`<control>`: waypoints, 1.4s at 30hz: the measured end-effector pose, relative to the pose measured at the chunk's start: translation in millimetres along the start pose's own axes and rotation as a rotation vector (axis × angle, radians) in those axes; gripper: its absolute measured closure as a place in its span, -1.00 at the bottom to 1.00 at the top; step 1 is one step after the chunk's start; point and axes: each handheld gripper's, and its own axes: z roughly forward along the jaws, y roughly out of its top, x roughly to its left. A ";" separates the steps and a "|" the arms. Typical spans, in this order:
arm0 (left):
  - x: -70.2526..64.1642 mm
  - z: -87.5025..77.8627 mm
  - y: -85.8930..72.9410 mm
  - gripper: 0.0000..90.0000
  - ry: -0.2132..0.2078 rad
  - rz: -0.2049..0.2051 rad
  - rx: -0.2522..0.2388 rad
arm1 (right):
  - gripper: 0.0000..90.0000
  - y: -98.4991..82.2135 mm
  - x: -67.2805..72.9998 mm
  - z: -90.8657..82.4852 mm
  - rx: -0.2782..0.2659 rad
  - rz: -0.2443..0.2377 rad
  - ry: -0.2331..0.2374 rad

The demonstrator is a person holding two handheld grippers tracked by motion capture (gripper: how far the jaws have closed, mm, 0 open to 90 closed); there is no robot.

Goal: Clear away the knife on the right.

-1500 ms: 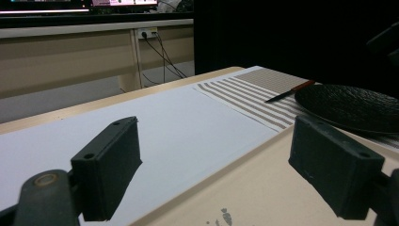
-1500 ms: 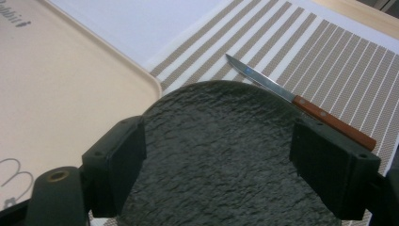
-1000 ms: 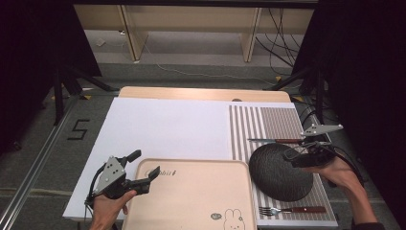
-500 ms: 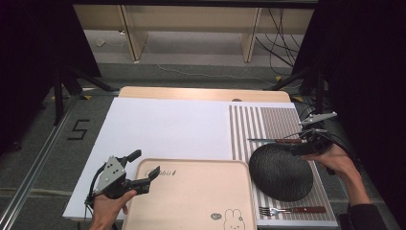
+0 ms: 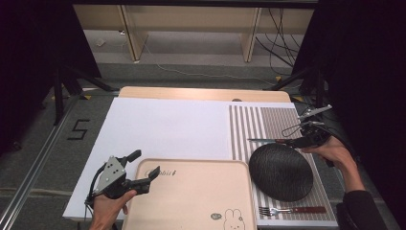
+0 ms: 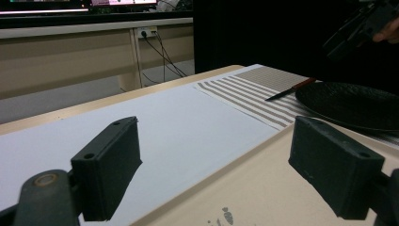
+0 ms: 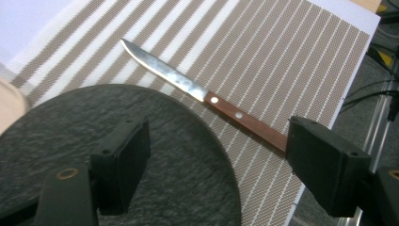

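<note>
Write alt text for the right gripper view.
A knife with a brown handle lies on a striped mat, between the open black jaws of the right gripper hovering above it. A black plate sits beside the blade, at lower left.

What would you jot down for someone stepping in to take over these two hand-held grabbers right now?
Right gripper: open, empty, raised above the knife, one of its fingers in front of the handle's end.
Left gripper: open, empty, at the left edge of the beige tray.
Things: the knife lies flat on the striped mat, just behind the black plate; the fork lies on the mat in front of the plate.
Done: plate, knife and fork all sit on the mat.
Left: nothing is gripped. The knife looks like the likely next pick, though that is a guess.
</note>
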 end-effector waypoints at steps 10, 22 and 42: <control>0.2 -1.1 0.3 -0.64 0.001 -0.001 0.006 | -0.47 7.6 -11.2 21.2 0.075 0.063 -0.022; 0.7 -1.5 0.5 -0.64 -0.001 0.002 0.007 | -0.46 15.9 -22.3 39.9 0.121 0.042 -0.035; 0.9 -1.3 0.3 -0.64 0.003 0.003 0.006 | -0.42 17.3 -31.0 54.5 0.226 0.041 -0.052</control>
